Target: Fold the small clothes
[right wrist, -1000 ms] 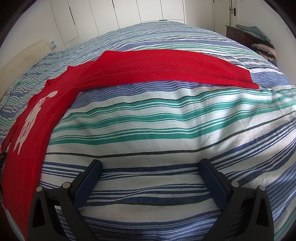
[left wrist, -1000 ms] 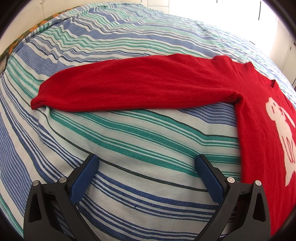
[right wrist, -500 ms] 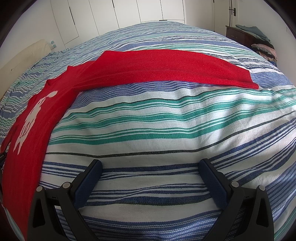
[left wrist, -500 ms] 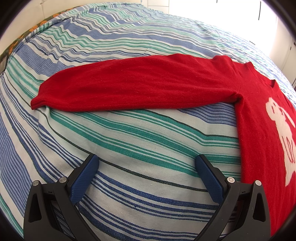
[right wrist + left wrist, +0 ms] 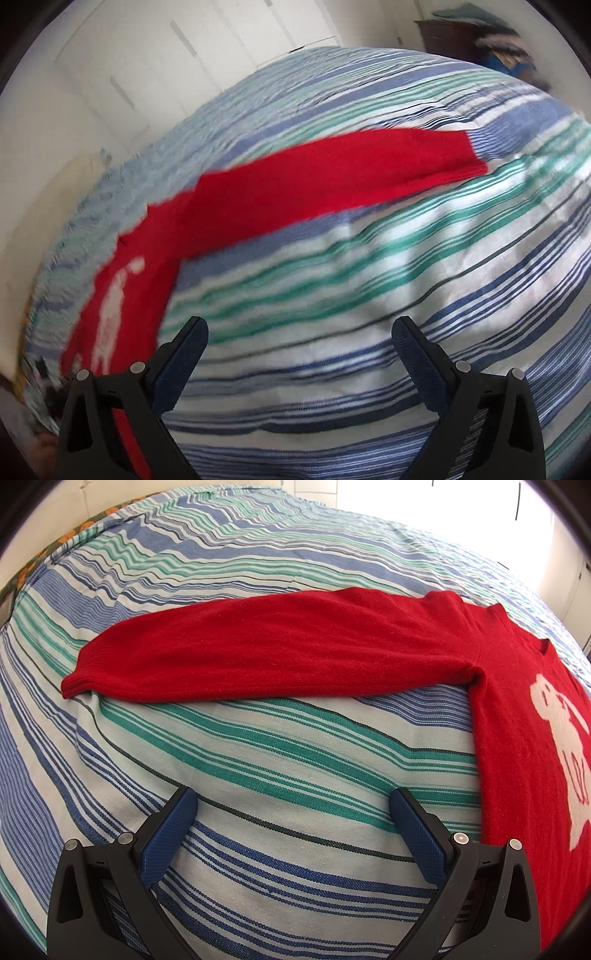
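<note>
A red sweater [image 5: 524, 746] with a white figure on its chest lies flat on a striped bed cover [image 5: 280, 760]. In the left wrist view one sleeve [image 5: 266, 657] stretches left, its cuff [image 5: 79, 679] at far left. My left gripper [image 5: 291, 808] is open and empty, low over the cover, short of the sleeve. In the right wrist view, which is blurred, the other sleeve [image 5: 332, 188] stretches right to its cuff [image 5: 469, 155]. My right gripper [image 5: 299, 332] is open and empty, above the cover, short of the sleeve.
The bed cover [image 5: 406, 295] fills both views. White closet doors [image 5: 184, 55] stand behind the bed. A dark dresser with piled clothes [image 5: 480, 40] is at the back right. A pale pillow [image 5: 48, 236] lies at the left edge.
The right gripper has lifted and swung, so its view is tilted and blurred and the sweater looks further off. The left gripper has not moved.
</note>
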Demonstrator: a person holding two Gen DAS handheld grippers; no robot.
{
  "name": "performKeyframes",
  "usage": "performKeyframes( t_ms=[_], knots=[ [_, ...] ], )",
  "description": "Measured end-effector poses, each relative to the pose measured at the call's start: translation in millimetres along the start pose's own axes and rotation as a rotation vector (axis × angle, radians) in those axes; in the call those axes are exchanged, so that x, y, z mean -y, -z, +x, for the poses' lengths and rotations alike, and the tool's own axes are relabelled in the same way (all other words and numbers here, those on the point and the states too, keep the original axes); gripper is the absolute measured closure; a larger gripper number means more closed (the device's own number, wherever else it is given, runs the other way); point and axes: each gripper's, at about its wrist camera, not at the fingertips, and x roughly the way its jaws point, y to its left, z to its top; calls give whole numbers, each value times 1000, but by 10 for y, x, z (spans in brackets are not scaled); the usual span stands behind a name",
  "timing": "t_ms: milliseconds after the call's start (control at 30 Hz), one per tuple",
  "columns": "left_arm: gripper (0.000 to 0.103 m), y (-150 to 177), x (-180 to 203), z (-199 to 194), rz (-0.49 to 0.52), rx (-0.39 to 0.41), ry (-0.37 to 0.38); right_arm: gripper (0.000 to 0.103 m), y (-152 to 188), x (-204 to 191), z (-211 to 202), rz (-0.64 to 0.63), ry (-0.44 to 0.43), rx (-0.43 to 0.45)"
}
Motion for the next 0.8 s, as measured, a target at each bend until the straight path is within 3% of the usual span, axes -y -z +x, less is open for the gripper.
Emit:
performKeyframes(
  t_ms=[167,267,400,567,633,700,800],
  knots=[
    [0,-1,1,0,0,0,0,4,-615,619,-80,318,-112,14],
    [0,-1,2,1,0,0,0,13,-744,947,82,486,-165,-17],
    [0,-1,2,4,0,0,-1,18,-798,1129,375,562,-169,-77],
    [0,-53,5,102,-5,-14,-2,21,-899,1234,499,605,-160,12],
    [0,-49,0,94,-10,-7,2,36,-952,1240,561,586,-107,9],
    [0,-90,-5,115,-20,-32,6,92,-1028,1195,593,510,27,-24],
    [0,-144,-19,75,-15,-78,15,94,-1149,988,470,389,87,10]
  ],
)
